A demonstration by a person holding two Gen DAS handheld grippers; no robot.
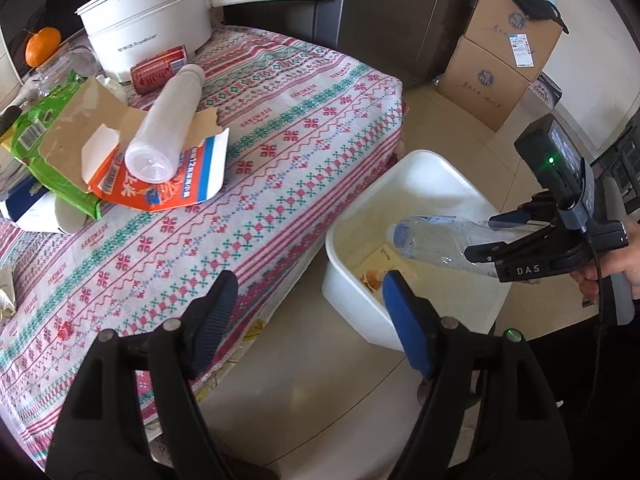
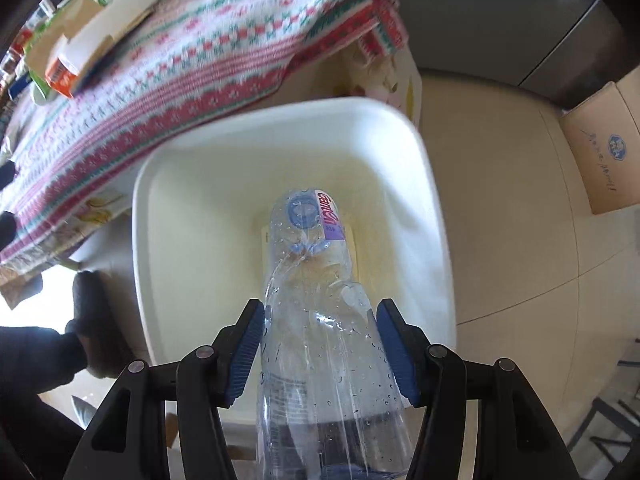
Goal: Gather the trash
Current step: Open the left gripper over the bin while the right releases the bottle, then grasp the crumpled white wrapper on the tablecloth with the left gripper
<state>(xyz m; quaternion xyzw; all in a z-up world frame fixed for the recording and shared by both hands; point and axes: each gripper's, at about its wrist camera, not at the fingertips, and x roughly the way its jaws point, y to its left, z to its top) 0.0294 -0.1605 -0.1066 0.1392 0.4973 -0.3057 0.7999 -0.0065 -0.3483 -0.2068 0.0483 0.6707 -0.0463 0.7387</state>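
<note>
Right wrist view looks straight down: the right gripper (image 2: 320, 350) clamps a crushed clear water bottle (image 2: 316, 320) by its body, cap end hanging lowest, directly over the white plastic bin (image 2: 432, 216). Held nose-down above the bin's middle, the bottle would, I judge, fall inside rather than strike the rim once let go. A flat yellowish packet (image 1: 380, 270) already lies on the bin floor beneath it.

From the left wrist view, the left gripper (image 1: 308, 322) stands wide apart with nothing between its pads, poised over the table edge at about 6 o'clock, with the bin at 3 o'clock of it.

More trash waits at 10 o'clock on the patterned tablecloth (image 1: 280, 120): a translucent plastic bottle (image 1: 164, 124) lying across torn cardboard and an orange carton (image 1: 160, 188), a green wrapper (image 1: 52, 152), a red can (image 1: 160, 68). A white pot (image 1: 148, 20) and an orange (image 1: 42, 46) sit behind. The bin rests on pale floor tiles just beside the table; cardboard boxes (image 1: 500, 64) are stacked at 2 o'clock.
</note>
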